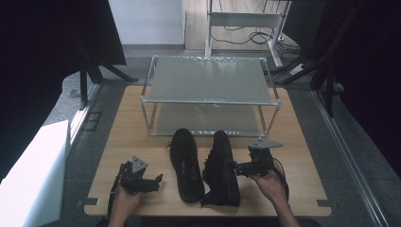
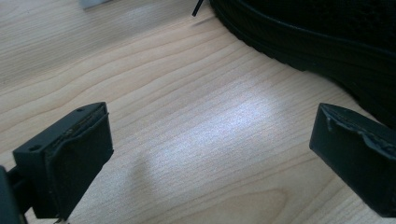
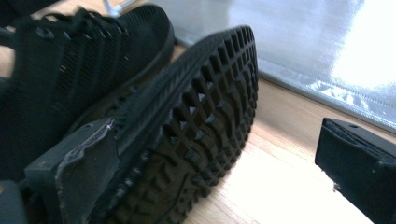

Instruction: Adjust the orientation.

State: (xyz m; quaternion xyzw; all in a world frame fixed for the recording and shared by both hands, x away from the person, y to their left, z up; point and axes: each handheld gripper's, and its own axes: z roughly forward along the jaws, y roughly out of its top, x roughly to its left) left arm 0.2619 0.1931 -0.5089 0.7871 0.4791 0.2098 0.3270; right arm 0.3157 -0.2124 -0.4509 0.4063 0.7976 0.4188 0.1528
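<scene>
On wooden table (image 1: 293, 161), two black shoes (image 1: 187, 163) between open tongs (image 1: 158, 179).

High view: fixed above the person's side, facing forward and down, far enough to take in the whole surface (image 1: 293, 142).
Left gripper view: low and close over the surface, facing the left shoe (image 2: 327, 42).
Right gripper view: close against the right shoe (image 3: 196, 126), facing the rack (image 3: 299, 42).
Shared: both shoes, surface, rack.
</scene>
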